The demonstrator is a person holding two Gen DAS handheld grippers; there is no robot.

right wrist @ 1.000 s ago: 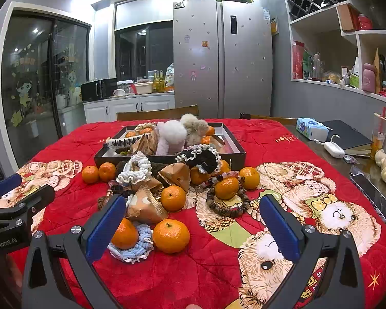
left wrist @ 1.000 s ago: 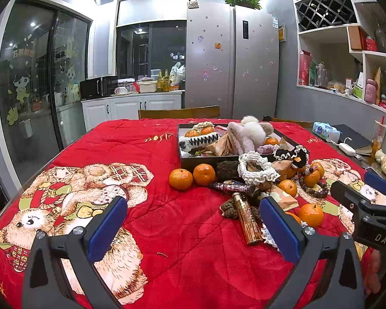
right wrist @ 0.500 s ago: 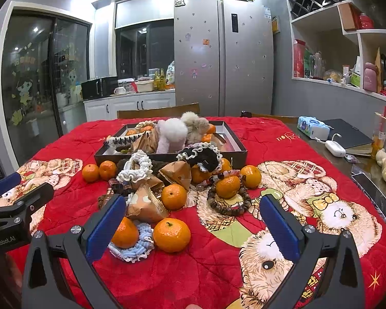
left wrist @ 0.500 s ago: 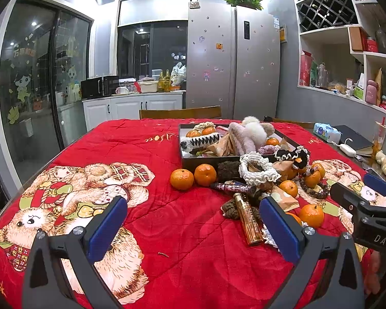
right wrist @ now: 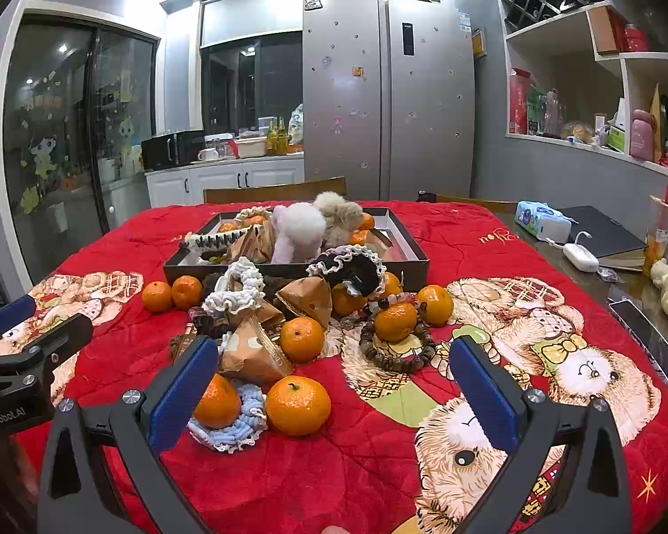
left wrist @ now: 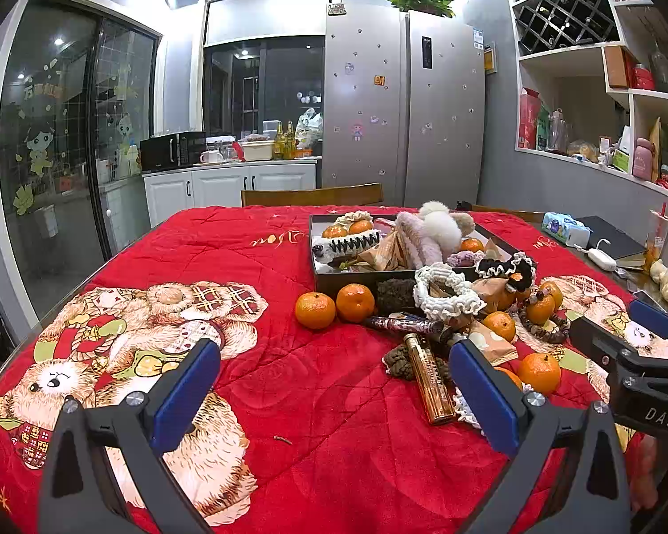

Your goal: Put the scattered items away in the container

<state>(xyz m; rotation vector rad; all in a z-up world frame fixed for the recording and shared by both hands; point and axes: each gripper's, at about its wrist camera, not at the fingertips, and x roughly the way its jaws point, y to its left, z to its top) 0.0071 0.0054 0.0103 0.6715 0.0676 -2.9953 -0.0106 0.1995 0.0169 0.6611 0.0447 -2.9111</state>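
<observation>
A plush, quilted red blanket (right wrist: 458, 240) covers the desk. The oranges (right wrist: 298, 405) have glossy, dimpled skin. The bottle (left wrist: 429, 378) shines like gold metal. The bracelet (right wrist: 396, 356) looks like matt wooden beads, the scrunchie (left wrist: 447, 289) like crocheted cloth, the fridge (right wrist: 387, 98) like brushed metal.

Black shallow tray (right wrist: 416, 262) partly filled, tangerines (right wrist: 298, 405), scrunchies (right wrist: 238, 287), bead bracelet (right wrist: 396, 358) scattered just before it

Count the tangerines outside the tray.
9 tangerines, maybe more hidden: two left of the pile, one on the blue scrunchie, one beside it, one mid-pile, two by the black scrunchie, one at the bead bracelet, one beside it.
</observation>
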